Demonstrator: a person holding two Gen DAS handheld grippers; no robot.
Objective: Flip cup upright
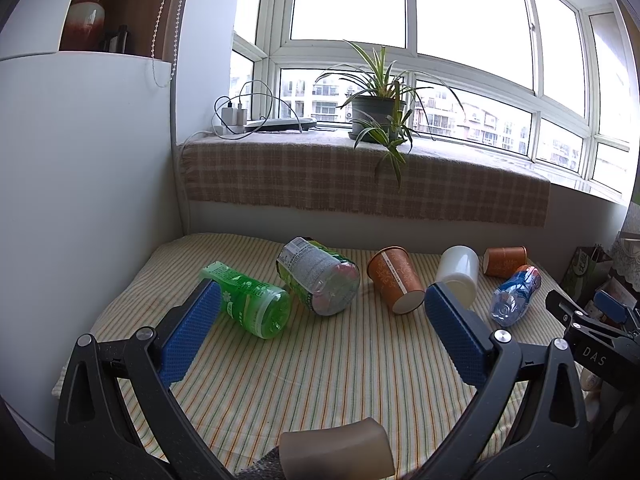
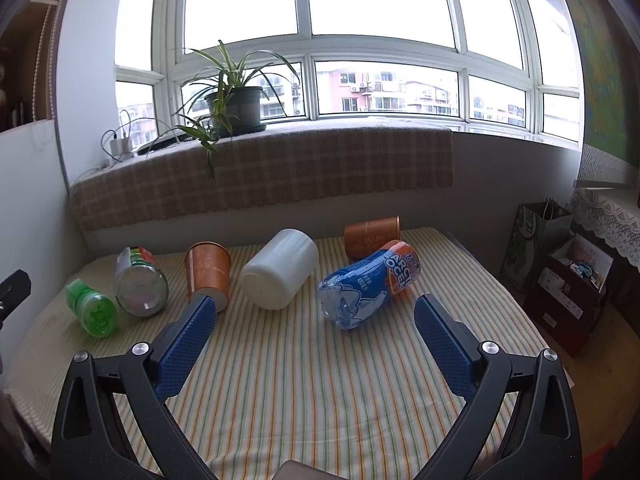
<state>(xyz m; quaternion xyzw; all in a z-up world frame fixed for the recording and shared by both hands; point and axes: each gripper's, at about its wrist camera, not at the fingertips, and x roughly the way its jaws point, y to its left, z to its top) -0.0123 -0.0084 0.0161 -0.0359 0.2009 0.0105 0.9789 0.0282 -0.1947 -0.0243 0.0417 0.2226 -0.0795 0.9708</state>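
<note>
Left wrist view shows the left tongs spread wide and empty above the striped counter. Right tongs gape too, holding nothing. Beyond them an orange cup lies on its side between a clear bottle and a white cup; another orange cup lies farther back.

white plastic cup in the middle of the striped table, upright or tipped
Tipped. The white plastic cup lies on its side on the striped tablecloth, flat base facing the camera.
</note>
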